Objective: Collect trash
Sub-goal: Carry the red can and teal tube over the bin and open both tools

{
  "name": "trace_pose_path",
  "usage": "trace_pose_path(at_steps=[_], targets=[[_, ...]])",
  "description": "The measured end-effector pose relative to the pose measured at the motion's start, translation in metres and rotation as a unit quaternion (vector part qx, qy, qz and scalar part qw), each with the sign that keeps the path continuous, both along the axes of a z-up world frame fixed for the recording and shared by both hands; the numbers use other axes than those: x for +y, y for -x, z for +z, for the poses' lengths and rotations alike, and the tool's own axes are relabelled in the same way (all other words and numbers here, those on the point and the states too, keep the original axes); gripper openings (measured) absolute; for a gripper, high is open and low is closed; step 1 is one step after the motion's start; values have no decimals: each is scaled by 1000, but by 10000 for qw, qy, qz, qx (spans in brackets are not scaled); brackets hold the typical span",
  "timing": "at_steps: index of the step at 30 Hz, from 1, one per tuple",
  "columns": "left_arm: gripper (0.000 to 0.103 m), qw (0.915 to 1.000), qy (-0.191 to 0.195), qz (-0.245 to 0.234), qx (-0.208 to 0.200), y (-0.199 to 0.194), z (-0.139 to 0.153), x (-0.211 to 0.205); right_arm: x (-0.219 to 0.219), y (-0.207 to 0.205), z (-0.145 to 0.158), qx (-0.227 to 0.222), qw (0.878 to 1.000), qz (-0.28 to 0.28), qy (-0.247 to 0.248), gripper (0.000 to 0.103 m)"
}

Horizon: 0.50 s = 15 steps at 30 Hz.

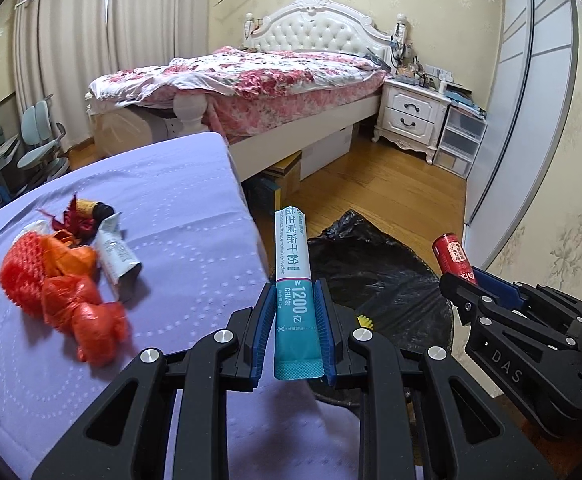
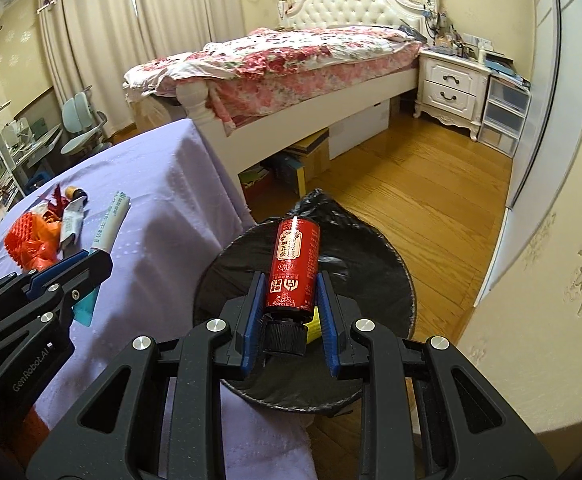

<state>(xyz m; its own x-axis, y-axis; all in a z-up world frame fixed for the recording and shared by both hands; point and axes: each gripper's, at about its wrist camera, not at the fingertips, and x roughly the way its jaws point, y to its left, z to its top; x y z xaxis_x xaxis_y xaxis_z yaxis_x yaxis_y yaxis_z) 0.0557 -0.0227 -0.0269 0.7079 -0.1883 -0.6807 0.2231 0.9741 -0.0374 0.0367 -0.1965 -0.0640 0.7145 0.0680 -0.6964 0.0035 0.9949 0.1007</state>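
Observation:
My left gripper (image 1: 294, 290) is shut on a teal and white powder sachet (image 1: 292, 264), held at the right edge of the purple-covered table (image 1: 179, 200). My right gripper (image 2: 289, 284) is shut on a small red bottle (image 2: 294, 258) with a black cap, held over the black-lined trash bin (image 2: 375, 264). The same bin (image 1: 383, 276) lies past the sachet in the left wrist view, with the red bottle (image 1: 451, 256) at its right side. A pile of red and orange trash (image 1: 63, 276) and a crumpled white wrapper (image 1: 117, 254) lie on the table at the left.
A bed with a floral cover (image 1: 259, 76) stands behind the table, with boxes (image 1: 291, 168) under it. A white nightstand (image 1: 411, 116) and plastic drawers (image 1: 461, 140) stand at the right wall. Wooden floor (image 2: 431, 200) stretches beyond the bin.

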Motion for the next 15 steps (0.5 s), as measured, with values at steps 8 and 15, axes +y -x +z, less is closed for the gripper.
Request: trace_pose_path(at_steps=[8, 15], targets=[[23, 9998, -130, -70, 117, -12, -11, -16, -12, -13, -9, 71, 9999, -79, -52, 25], [23, 9996, -189, -98, 164, -17, -12, -23, -17, -17, -11, 77, 9999, -109, -96, 25]])
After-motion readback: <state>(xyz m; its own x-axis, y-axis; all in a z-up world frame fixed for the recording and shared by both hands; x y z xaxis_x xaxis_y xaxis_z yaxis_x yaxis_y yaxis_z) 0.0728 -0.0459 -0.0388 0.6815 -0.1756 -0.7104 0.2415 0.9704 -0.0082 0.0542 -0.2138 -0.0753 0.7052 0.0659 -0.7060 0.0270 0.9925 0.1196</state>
